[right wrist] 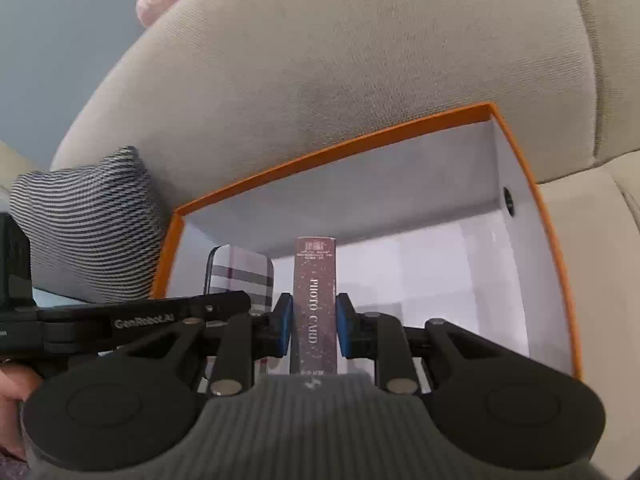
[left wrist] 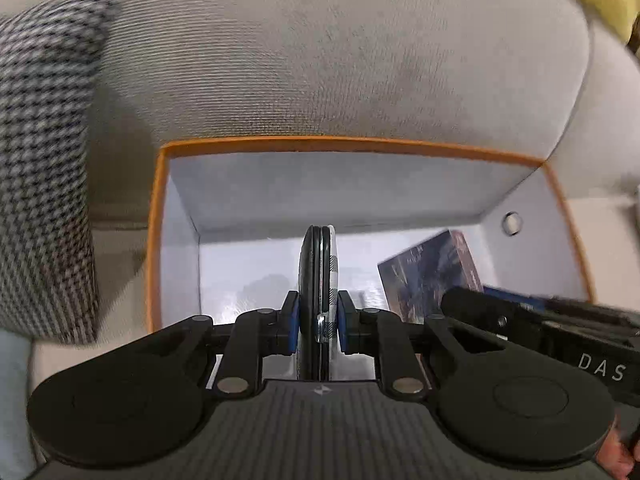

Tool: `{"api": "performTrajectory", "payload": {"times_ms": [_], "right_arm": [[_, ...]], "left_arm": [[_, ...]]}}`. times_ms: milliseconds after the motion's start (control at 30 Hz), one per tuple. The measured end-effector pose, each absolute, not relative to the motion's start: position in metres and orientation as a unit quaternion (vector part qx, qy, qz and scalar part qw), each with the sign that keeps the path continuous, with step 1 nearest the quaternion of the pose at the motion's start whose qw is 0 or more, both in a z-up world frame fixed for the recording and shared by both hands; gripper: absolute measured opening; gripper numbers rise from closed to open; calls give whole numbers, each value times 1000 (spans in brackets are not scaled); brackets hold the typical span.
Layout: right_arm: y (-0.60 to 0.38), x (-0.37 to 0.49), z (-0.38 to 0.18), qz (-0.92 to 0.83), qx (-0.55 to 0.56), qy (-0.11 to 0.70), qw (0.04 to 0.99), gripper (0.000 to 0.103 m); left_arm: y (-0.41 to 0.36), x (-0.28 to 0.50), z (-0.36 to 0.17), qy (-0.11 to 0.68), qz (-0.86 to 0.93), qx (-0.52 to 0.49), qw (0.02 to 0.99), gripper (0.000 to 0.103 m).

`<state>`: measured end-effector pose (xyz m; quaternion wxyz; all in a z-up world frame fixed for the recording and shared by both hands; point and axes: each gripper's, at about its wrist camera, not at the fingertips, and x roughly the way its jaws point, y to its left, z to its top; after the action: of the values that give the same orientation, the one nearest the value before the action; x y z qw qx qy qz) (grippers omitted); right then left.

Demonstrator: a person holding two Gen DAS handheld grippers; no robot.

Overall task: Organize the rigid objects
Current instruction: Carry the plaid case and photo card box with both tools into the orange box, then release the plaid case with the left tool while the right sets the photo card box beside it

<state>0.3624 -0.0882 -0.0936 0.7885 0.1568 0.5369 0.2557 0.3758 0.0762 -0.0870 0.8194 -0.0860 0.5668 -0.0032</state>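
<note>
An open orange box with white inner walls stands on a beige sofa seat; it also shows in the right wrist view. My left gripper is shut on a plaid case held on edge over the box interior. My right gripper is shut on a dark photo card box, also held upright over the box interior. In the left wrist view the photo card box sits to the right of the case. In the right wrist view the plaid case sits to the left.
The beige sofa backrest rises right behind the box. A houndstooth cushion leans at the left of the box, also in the right wrist view. The two grippers are close side by side over the box.
</note>
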Motion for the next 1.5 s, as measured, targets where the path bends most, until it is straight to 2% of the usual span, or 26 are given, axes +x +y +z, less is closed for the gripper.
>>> {"api": "performTrajectory", "payload": {"times_ms": [400, 533, 667, 1067, 1133, 1200, 1233, 1367, 1500], "right_arm": [[-71, 385, -126, 242, 140, 560, 780, 23], [-63, 383, -129, 247, 136, 565, 775, 23], [-55, 384, -127, 252, 135, 566, 773, 23], [-34, 380, -119, 252, 106, 568, 776, 23], [-29, 381, -119, 251, 102, 571, 775, 23], [-21, 381, -121, 246, 95, 574, 775, 24], [-17, 382, -122, 243, 91, 575, 776, 24], [-3, 387, -125, 235, 81, 573, 781, 23], [12, 389, -128, 240, 83, 566, 784, 23]], "left_arm": [[65, 410, -115, 590, 8, -49, 806, 21], [61, 413, -111, 591, 36, -8, 806, 30], [63, 408, -101, 581, 41, 15, 813, 30], [94, 358, -31, 494, 47, -27, 868, 30], [101, 350, -21, 483, 56, -33, 873, 34], [110, 344, -20, 483, 68, -36, 872, 44], [114, 342, -20, 486, 73, -39, 870, 44], [136, 342, -33, 509, 71, -62, 856, 43], [144, 332, -42, 519, 64, -87, 848, 30]]}}
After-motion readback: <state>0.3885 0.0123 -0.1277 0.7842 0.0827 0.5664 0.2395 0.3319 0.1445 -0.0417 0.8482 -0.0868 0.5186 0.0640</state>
